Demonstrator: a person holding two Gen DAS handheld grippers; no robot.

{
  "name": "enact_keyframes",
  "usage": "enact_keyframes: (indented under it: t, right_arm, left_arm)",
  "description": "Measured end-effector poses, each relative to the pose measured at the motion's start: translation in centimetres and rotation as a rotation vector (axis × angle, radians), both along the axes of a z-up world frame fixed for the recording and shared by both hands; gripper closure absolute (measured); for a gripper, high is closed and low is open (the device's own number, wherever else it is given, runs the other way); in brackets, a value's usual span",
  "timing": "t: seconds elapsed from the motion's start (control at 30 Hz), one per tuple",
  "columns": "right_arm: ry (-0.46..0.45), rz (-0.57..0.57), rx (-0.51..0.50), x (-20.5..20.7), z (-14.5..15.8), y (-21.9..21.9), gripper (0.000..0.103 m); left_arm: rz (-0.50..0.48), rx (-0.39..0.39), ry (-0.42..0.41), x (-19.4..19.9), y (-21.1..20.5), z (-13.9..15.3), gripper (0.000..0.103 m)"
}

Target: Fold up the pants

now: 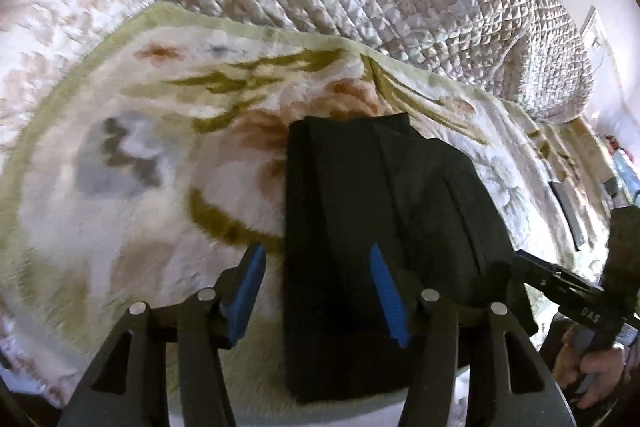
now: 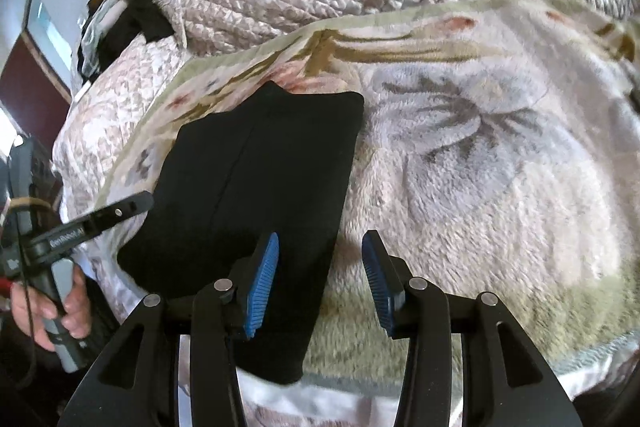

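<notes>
Left wrist view shows your black pants (image 1: 360, 227) lying folded in a long strip on the floral blanket (image 1: 140, 167) of the bed, both hand-held grippers, left (image 1: 318, 291) and right (image 2: 320, 283), spread wide and empty. The cloth looks soft, light and limp, so pinch a corner through all layers. No containers are in sight.
</notes>
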State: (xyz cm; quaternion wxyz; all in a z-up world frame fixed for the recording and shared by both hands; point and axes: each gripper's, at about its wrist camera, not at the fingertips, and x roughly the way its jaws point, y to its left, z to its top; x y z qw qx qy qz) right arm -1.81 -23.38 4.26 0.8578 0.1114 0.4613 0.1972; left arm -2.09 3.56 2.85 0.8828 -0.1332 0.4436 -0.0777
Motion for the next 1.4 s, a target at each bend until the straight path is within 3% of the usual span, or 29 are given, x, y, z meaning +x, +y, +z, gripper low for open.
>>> enact_keyframes:
  t: [0.1,0.37,0.47,0.63,0.77,1.07,1.4]
  right_arm:
    - [0.020,-0.005,0.041,1.1,-0.4,-0.2,0.059]
    - [0.033,0.012,0.113,3.7,-1.2,0.6,0.059]
    - [0.035,0.010,0.140,4.4,-1.6,0.9,0.059]
    - [0.051,0.001,0.165,4.7,-1.0,0.6,0.085]
    - [0.033,0.020,0.176,4.4,0.4,1.0,0.087]
    - [-0.060,0.068,0.208,5.9,4.9,3.3,0.087]
    - [-0.055,0.095,0.221,12.5,4.3,6.6,0.087]
  left_arm:
    - [-0.001,-0.042,0.010,1.0,0.1,-0.8,0.038]
    - [-0.022,-0.132,-0.029,3.1,0.7,-1.9,0.035]
    - [-0.028,-0.157,-0.029,3.4,0.7,-1.9,0.043]
    - [-0.026,-0.150,-0.045,2.9,0.5,-0.6,0.068]
    - [-0.030,-0.171,-0.054,2.8,0.7,0.6,0.077]
    - [-0.042,-0.166,-0.121,4.1,1.5,4.1,0.080]
    - [-0.012,-0.083,-0.134,11.0,4.6,4.4,0.079]
